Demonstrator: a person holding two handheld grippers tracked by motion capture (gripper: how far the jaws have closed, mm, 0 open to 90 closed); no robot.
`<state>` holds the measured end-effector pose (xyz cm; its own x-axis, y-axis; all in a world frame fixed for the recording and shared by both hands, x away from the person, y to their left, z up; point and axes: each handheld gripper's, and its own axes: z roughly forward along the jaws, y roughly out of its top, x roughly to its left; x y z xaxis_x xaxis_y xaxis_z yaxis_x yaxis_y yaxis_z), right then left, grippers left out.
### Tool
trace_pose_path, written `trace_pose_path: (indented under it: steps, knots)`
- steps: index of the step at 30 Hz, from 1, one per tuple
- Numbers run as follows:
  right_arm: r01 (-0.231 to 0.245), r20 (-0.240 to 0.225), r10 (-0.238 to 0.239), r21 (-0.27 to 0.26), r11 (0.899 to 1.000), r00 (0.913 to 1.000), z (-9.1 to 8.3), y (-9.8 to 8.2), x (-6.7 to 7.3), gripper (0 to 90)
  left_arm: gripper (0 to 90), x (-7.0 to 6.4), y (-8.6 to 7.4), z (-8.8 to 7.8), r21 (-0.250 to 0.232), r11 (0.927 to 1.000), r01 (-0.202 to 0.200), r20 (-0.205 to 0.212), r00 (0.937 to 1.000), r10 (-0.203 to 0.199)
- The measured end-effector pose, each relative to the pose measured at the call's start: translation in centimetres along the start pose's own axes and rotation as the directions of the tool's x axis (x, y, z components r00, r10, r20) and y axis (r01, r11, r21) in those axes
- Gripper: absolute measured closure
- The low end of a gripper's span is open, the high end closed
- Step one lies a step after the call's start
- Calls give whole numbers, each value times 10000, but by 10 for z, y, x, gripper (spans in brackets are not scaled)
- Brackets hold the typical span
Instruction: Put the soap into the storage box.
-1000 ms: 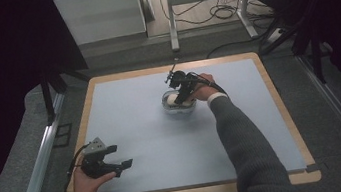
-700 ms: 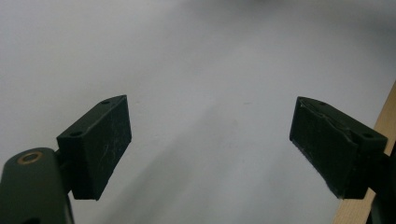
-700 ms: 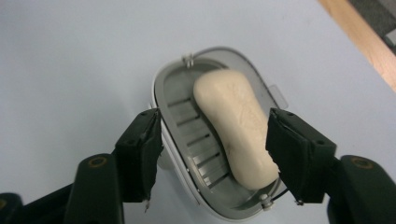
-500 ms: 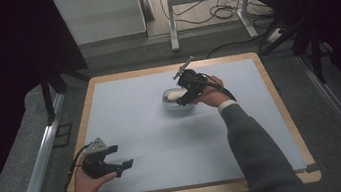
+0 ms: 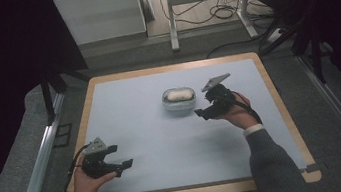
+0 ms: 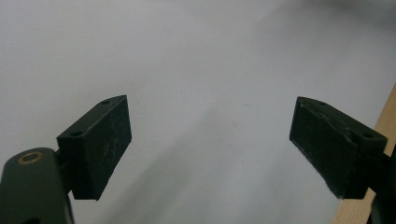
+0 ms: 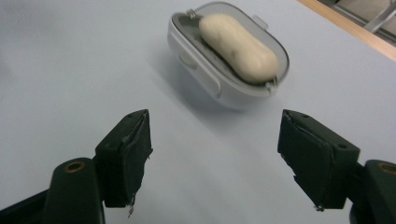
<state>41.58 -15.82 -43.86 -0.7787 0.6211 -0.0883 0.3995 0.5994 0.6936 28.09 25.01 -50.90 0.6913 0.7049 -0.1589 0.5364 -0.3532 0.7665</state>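
Observation:
A pale oval bar of soap [image 5: 178, 95] lies in a small white oval dish [image 5: 179, 106] near the middle of the table. In the right gripper view the soap [image 7: 239, 47] and dish [image 7: 205, 74] sit just ahead of my jaws. My right gripper [image 5: 203, 113] hovers right of the dish; its jaws have just been opening and stand open [image 7: 215, 156] with nothing between them. Held over the table's near left, my left gripper [image 5: 121, 165] is open and empty [image 6: 210, 144].
The table top [image 5: 165, 142] is a pale blue sheet with a wooden border [image 5: 169, 69]. That border's edge [image 6: 387, 126] lies close to my left gripper's right jaw. Metal rails [image 5: 37, 165] run along both sides; a stand and cables [image 5: 217, 13] are beyond the far edge.
My right gripper was shut over the dish a second ago; it has let go, opened and pulled back to the right and toward the person. The soap now rests in the dish. The left hand kept still.

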Motion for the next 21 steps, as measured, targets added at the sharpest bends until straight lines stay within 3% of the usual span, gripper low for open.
trace_pose_path:
  steps: [10, 18, 21]
  knots:
    - [-942, 530, 964, -424, 9947, 9939, -21, -67, 2, 247, 133, 0, 0, 0, -34, 10000, 48, 50, 10000, -47]
    - [-1640, 611, 1685, -723, 9838, 9838, -30, -101, -5, 247, 134, -3, 2, 2, 58, 10000, -48, 6, 10000, 48]
    - [-1735, 754, 1776, -576, 9831, 9812, -30, -106, -10, 244, 134, -4, 2, 1, 49, 10000, -74, 18, 10000, 74]
